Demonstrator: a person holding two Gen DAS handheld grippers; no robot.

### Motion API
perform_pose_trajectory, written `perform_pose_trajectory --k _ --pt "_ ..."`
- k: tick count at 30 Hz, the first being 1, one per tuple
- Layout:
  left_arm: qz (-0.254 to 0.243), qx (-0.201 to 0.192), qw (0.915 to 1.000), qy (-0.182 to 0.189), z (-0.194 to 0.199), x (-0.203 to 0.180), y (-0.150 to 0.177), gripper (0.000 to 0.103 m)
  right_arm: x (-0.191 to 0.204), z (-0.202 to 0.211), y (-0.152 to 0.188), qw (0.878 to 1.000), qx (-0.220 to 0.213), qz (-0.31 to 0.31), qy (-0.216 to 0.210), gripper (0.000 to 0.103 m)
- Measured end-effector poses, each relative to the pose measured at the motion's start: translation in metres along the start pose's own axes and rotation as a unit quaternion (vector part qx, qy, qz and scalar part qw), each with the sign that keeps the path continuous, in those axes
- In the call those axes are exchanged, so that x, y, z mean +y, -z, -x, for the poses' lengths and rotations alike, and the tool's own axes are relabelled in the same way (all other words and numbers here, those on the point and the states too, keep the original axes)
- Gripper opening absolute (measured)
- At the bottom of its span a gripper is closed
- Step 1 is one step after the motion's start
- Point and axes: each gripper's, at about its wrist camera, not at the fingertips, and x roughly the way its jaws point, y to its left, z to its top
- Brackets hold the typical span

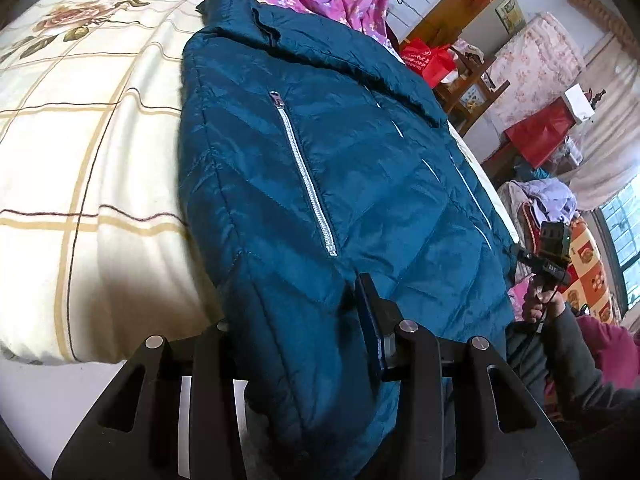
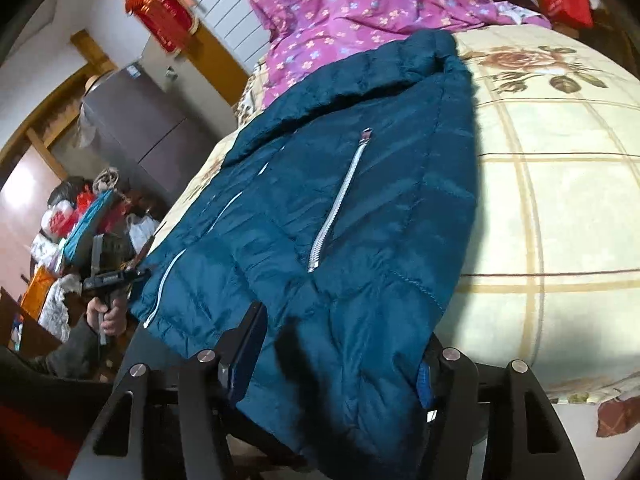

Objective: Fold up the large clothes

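Observation:
A teal padded jacket (image 1: 340, 168) with silver pocket zips lies spread on the bed, its hem hanging over the near edge. My left gripper (image 1: 296, 308) is closed on the hem at one corner; its right finger (image 1: 372, 316) shows and the left one is buried under fabric. My right gripper (image 2: 344, 328) holds the hem's other corner, with the puffy cloth filling the gap between its two blue pads (image 2: 244, 364). Each view shows the other gripper held in a hand beside the bed: the right gripper (image 1: 552, 256) and the left gripper (image 2: 108, 276).
The bed carries a cream checked sheet (image 1: 92, 152) with rose prints and a pink floral quilt (image 2: 340, 12) bunched at the far end. Red bags (image 1: 428, 60), shelves and piled clutter (image 2: 76, 224) stand beside the bed. A grey cabinet (image 2: 136, 128) stands against the wall.

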Motion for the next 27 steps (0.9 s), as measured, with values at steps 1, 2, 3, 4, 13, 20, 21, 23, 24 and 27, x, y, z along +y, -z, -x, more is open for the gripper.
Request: perform_pose_trajectory --k 1,2,3,4,13,20,21,23,24,27 --pt "0.001 -0.001 1.0 0.001 0.0 0.0 0.0 0.037 -0.004 0.002 0.0 1.0 -0.005 -0.01 0.004 0.054" --pt "0.002 -0.003 1.0 0.0 -0.001 0.0 0.0 0.037 -0.007 0.004 0.0 1.0 -0.009 -0.019 0.005 0.054" --pt "0.004 -0.004 1.0 -0.002 -0.001 0.0 0.0 0.038 -0.008 0.004 -0.001 1.0 -0.009 -0.022 0.002 0.054" --pt "0.006 -0.004 1.0 -0.004 -0.002 -0.002 -0.001 0.04 -0.007 0.002 0.0 1.0 -0.005 -0.02 -0.003 0.054" --pt "0.005 -0.006 0.9998 -0.018 -0.001 -0.005 0.002 0.03 0.0 0.0 0.005 1.0 0.013 -0.014 -0.006 0.054" --pt "0.0 -0.036 0.9988 -0.034 0.009 -0.015 0.0 0.008 0.013 0.014 0.0 1.0 -0.027 0.014 0.002 0.014" --pt "0.0 -0.05 0.9982 -0.033 0.016 -0.017 -0.001 0.008 0.015 0.019 0.0 0.999 -0.04 0.015 0.005 0.014" --pt "0.004 -0.08 0.9964 -0.028 0.03 -0.02 -0.004 0.008 0.02 0.032 -0.002 0.997 -0.078 0.011 0.009 0.013" --pt "0.008 -0.094 0.9953 -0.024 0.038 -0.02 -0.005 0.007 0.021 0.037 -0.002 0.996 -0.093 0.007 0.005 0.012" --pt "0.021 -0.135 0.9905 -0.004 0.063 -0.021 -0.007 0.007 0.028 0.057 0.002 0.99 -0.143 -0.007 -0.013 0.012"
